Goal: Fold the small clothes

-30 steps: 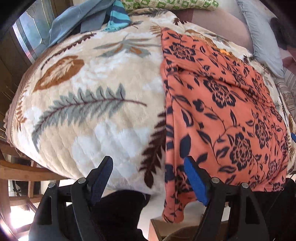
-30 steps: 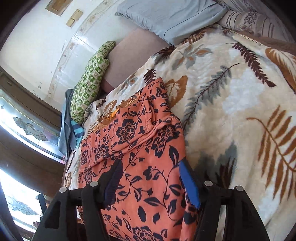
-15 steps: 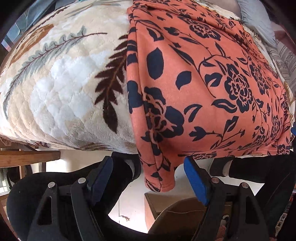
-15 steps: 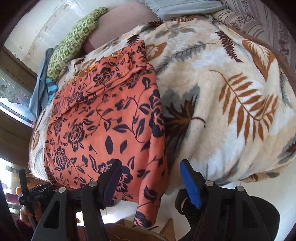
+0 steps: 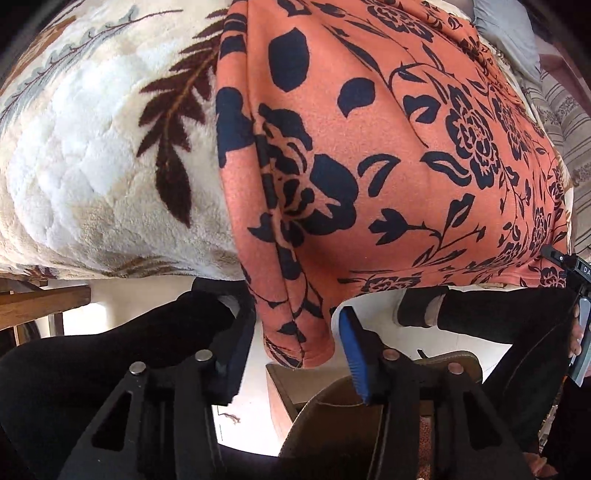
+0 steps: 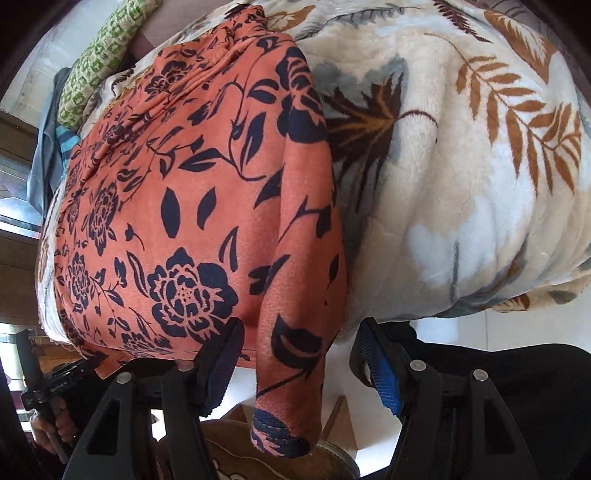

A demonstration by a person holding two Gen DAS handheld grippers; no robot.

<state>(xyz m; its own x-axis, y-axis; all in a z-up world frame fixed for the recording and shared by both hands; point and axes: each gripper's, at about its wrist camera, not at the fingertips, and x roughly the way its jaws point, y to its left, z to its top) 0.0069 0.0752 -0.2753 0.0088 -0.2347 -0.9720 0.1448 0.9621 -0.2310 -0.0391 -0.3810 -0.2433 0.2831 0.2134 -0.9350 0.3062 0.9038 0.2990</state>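
On the bed, left to right in the left wrist view: a cream fleece blanket with brown and grey leaf print covers the mattress and rounds over its near edge; beside it to the right lies an orange garment with a dark blue flower pattern, spread flat on the blanket, its near end hanging past the bed edge. One hanging corner of the garment drops between the fingers of the left gripper, which stand apart, released, the cloth not pinched. Far right, a grey pillow and striped bedding. In the right wrist view, left to right: a green patterned cushion at the far end of the bed; the same garment, folded lengthwise with its fold along the right side; the blanket to the right of it. The other hanging corner of the garment falls between the fingers of the right gripper, likewise spread and released, not touching the cloth on the blue-padded side.
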